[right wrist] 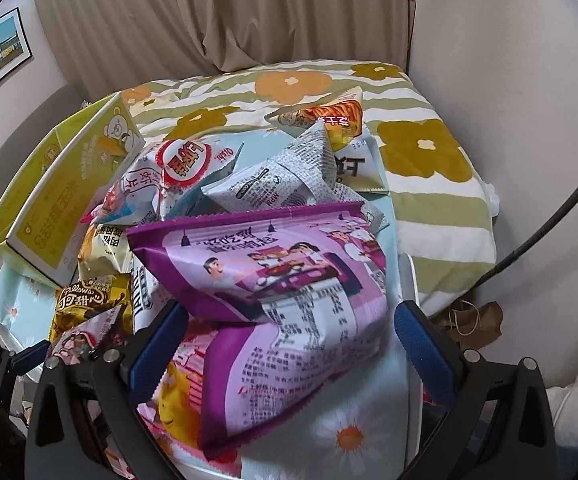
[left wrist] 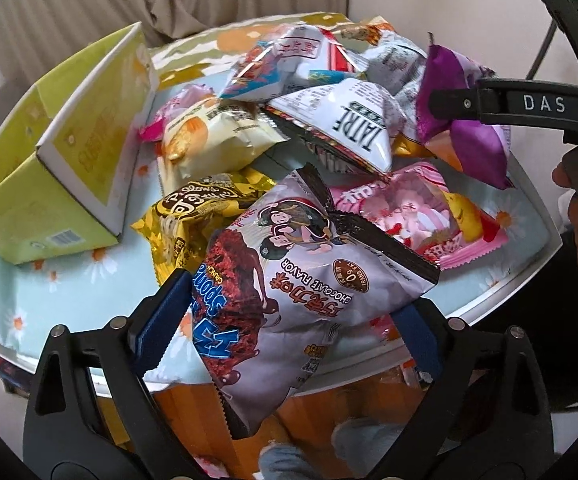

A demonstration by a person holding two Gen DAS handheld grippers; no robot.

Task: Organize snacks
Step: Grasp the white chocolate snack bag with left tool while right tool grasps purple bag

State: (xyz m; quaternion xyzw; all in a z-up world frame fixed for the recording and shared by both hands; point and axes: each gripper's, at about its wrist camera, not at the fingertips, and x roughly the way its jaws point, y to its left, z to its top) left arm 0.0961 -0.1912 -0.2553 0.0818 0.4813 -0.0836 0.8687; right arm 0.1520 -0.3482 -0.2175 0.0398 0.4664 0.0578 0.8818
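Observation:
A heap of snack bags covers a small table with a daisy-print cloth point(left wrist: 49, 288). My left gripper point(left wrist: 289, 328) is open and points down, with its blue pads on either side of a lilac chocolate-flavour bag point(left wrist: 309, 264) whose lower end hangs over the table's near edge. My right gripper point(right wrist: 289, 344) is open too and straddles a purple bag point(right wrist: 273, 280) on top of the heap. One of its black fingers point(left wrist: 461, 102) shows over that purple bag point(left wrist: 477, 148) in the left wrist view. Whether any pad touches a bag I cannot tell.
An open yellow-green box point(left wrist: 69, 160) stands tilted at the table's left. Gold point(left wrist: 193, 216), pink point(left wrist: 409, 216), cream point(left wrist: 209, 140) and white point(left wrist: 353, 128) bags crowd the middle. A flower-print bed cover point(right wrist: 429, 160) lies behind. A brown paper bag point(right wrist: 473, 320) sits on the floor at the right.

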